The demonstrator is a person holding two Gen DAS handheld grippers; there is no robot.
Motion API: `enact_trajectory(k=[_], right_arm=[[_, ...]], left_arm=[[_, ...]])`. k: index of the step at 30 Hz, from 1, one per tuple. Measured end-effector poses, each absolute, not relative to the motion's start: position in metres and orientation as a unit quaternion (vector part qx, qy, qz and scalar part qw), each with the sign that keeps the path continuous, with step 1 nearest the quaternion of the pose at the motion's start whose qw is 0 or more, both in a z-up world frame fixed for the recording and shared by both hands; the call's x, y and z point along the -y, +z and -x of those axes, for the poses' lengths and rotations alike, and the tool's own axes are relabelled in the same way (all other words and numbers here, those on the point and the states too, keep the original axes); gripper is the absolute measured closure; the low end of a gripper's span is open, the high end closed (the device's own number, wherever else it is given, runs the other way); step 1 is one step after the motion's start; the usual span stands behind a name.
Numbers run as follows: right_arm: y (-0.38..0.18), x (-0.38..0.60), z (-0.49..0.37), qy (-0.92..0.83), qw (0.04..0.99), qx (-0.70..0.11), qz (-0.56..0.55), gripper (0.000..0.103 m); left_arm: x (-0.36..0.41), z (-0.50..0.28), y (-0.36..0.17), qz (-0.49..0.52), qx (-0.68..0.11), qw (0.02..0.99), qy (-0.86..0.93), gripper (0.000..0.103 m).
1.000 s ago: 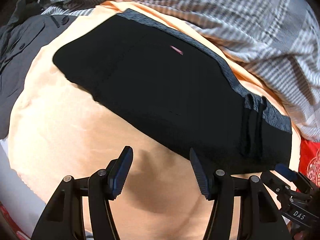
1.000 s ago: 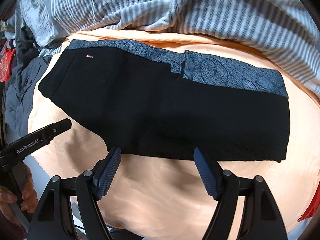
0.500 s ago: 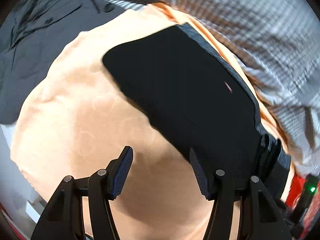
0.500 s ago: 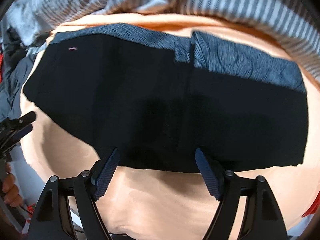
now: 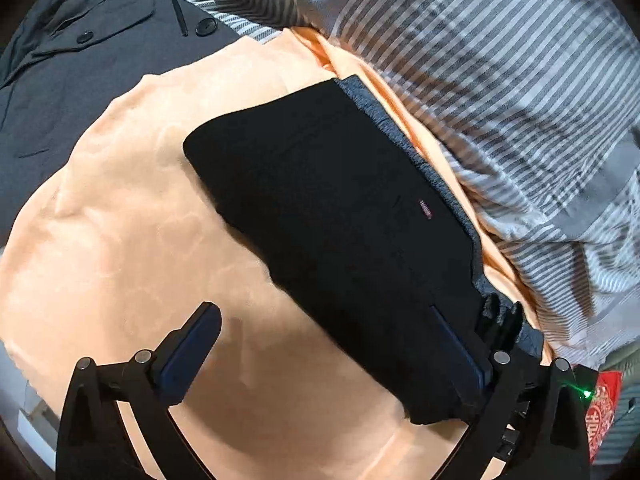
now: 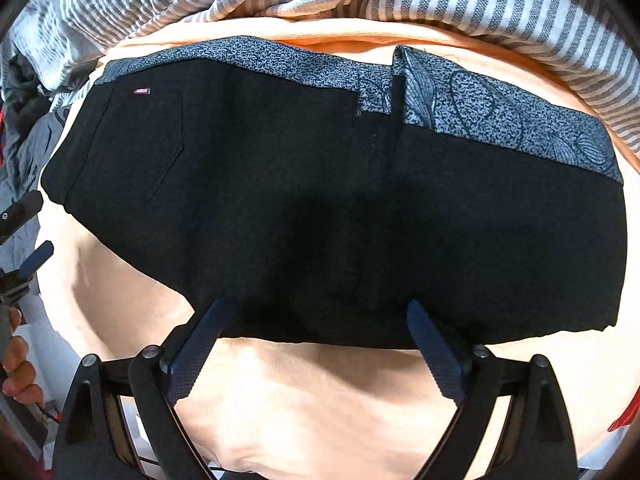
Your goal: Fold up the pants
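Folded black pants (image 5: 340,208) lie flat on an orange sheet (image 5: 120,240), a grey patterned waistband (image 6: 480,108) along their far edge. My left gripper (image 5: 324,340) hangs over the near edge by the waist cords (image 5: 500,316). Its jaws are opening wide; its right finger (image 5: 460,352) is above the black cloth, and nothing is pressed. In the right wrist view the pants (image 6: 320,184) stretch across the frame. My right gripper (image 6: 316,320) points down at their near hem, jaws opening; the hem lies between the tips, untouched. The left gripper (image 6: 24,236) shows at the left edge.
A grey-and-white striped duvet (image 5: 480,60) is bunched along the far side of the sheet. A dark grey coat (image 5: 80,60) lies to the left. Something red with a pattern (image 5: 604,412) sits at the right edge. A hand (image 6: 16,364) holds the left tool.
The left gripper swung leftward along the pants and its jaws spread much wider. The right gripper sank closer to the near hem and its jaws widened a little.
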State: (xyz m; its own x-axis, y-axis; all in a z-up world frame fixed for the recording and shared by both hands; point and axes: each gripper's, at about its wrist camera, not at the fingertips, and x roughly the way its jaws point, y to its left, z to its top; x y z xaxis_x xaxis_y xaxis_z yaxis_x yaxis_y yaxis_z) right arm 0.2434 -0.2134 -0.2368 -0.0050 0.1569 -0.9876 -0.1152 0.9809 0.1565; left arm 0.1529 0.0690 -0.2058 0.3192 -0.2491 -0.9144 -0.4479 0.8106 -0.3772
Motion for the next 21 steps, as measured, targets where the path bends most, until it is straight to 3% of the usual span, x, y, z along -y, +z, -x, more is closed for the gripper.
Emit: enact_trajectory(k=[7, 21], right_arm=[[-0.228, 0.210, -0.245, 0.101, 0.710, -0.697, -0.008, 0.008], [-0.188, 0.185, -0.250, 0.159, 0.735, -0.659, -0.001, 0.008]], left_arm=[[-0.079, -0.160, -0.215, 0.310, -0.588, 0.743, 0.081, 0.001], [-0.107, -0.179, -0.243, 0.475, -0.524, 0.706, 0.035, 0.001]])
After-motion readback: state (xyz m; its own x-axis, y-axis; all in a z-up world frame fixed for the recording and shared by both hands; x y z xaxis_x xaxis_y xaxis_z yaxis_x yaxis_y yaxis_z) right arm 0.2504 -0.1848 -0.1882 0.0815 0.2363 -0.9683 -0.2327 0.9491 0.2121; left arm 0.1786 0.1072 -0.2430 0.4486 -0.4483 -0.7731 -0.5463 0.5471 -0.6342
